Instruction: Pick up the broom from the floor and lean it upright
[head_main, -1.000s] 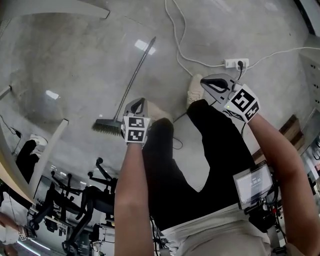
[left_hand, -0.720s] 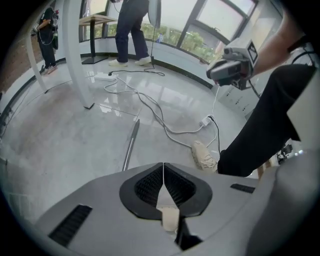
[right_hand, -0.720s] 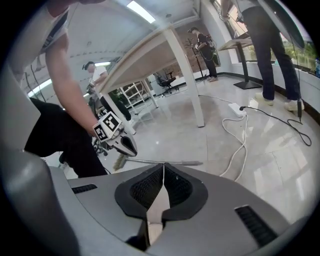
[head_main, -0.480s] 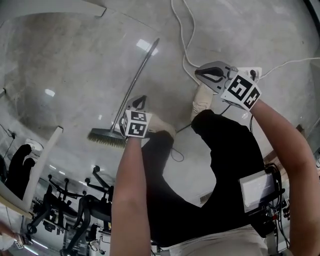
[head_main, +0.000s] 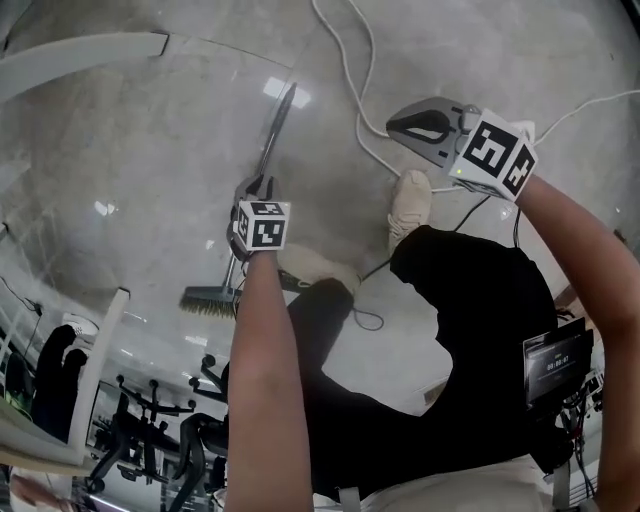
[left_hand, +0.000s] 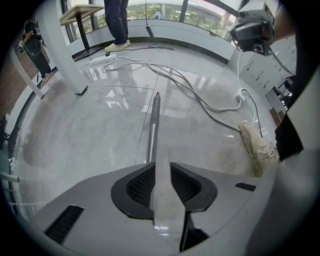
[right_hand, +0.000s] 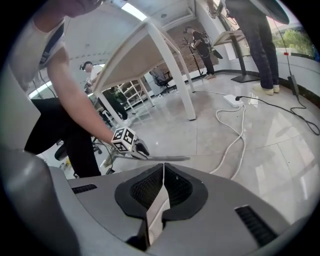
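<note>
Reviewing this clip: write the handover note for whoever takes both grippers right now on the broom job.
Left gripper: pointing down, close over the handle of the broom. Its jaws are slightly apart and have just been opening. Nothing is gripped, and the handle lines up with the gap.
Right gripper: shut, empty, held off to the side away from the broom.
The broom lies flat on the floor, bristle end nearest the person's feet.
Done: approach only.
Left: close on the handle, lift, lean it upright.

The glossy grey concrete floor carries the broom, lying flat, bristle head toward the person; a white cable snakes across it from a power strip; a pale shoe stands nearby.
</note>
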